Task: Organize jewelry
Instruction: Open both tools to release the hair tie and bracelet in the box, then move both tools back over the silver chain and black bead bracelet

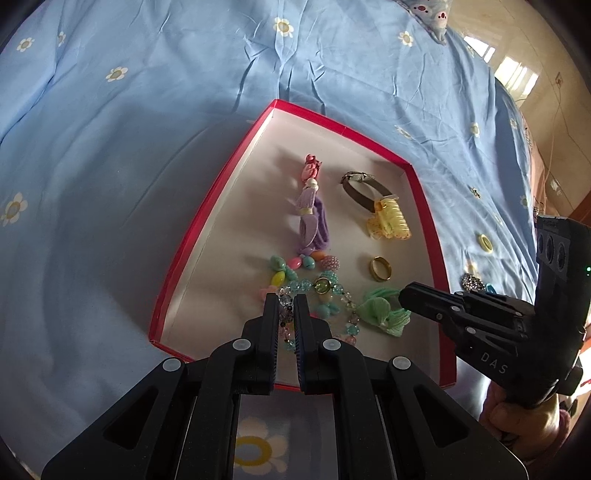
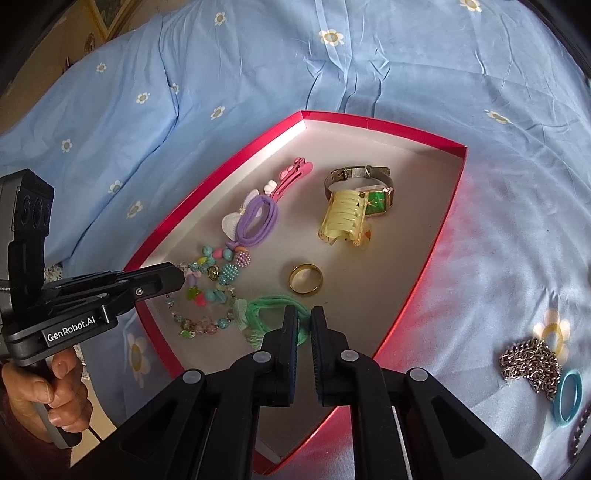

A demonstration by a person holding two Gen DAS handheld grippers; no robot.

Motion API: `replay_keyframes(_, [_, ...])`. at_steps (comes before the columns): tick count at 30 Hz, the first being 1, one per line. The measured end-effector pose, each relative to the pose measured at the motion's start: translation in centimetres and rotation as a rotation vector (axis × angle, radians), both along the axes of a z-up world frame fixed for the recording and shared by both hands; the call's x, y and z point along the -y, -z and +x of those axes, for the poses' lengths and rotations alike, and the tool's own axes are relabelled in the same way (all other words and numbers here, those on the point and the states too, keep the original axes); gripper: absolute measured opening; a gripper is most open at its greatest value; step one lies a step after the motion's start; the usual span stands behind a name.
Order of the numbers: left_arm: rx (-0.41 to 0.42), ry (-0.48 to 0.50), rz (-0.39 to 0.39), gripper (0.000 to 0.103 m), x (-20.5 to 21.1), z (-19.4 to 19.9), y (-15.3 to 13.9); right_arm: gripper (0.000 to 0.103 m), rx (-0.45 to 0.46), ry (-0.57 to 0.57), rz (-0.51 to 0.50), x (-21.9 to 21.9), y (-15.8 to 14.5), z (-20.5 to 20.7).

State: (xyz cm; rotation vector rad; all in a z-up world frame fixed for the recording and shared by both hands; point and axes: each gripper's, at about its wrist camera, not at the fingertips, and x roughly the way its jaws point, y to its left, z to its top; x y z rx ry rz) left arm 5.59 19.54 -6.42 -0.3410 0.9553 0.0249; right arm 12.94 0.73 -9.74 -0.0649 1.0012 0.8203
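beaded bracelet [image 1: 325, 295] | between left jaws | red box [image 1: 207, 221]

Home bedroom, blue flower-print bedsheet [image 1: 147, 147] over a bed, patterned pillow [image 1: 432, 14], tiled floor [image 1: 535, 110] beyond

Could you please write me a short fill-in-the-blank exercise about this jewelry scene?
1. The tray has a rim coloured ____.
2. The clip leans against the ____.
3. The gold ring lies ____ the tray.
4. The silver chain lies on the ____, outside the tray.

Missing words: red; watch; inside; bedsheet
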Motion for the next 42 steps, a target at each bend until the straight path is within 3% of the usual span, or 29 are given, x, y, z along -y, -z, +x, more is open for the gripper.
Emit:
replay_keyframes(8, [-0.006,-0.01,0.008,0.009,-0.1,0.0,0.2,0.009,0.003,-0.001,0.002,0.0,0.1,-0.1])
replay_keyframes(10, [-0.008,-0.014,0.008,0.014,-0.1,0.0,0.2,0.01,0.001,0.002,0.005,0.0,0.1,-0.1])
replay_keyframes(13, [0.001,-0.019,-0.001,0.026,-0.1,-0.1,-0.1,0.018,-0.005,0.009,0.019,0.2,-0.1,0.0])
replay_keyframes(15, [0.002,-0.022,0.011,0.028,0.0,-0.1,-0.2,0.033,-0.001,0.016,0.029,0.4,-0.3,0.0])
replay_keyframes(20, [0.002,-0.03,0.01,0.028,0.0,-0.4,-0.5,0.034,0.015,0.036,0.052,1.2,-1.2,-0.1])
replay_keyframes(22, [0.004,-0.035,0.01,0.033,0.0,-0.5,-0.6,0.034,0.022,0.046,0.06,1.7,-1.5,-0.3])
replay_keyframes(28, [0.012,-0.031,0.016,0.041,0.6,-1.0,-1.0,0.035,0.018,0.076,0.096,3.9,-1.9,-0.8])
replay_keyframes(30, [0.016,-0.02,0.018,0.042,1.0,-1.0,-1.3,0.046,0.033,0.099,0.083,4.7,-2.2,-1.1])
replay_keyframes(42, [0.044,0.086,0.026,0.044,5.7,-0.9,-2.6,0.047,0.053,0.251,0.104,12.4,-2.8,-2.1])
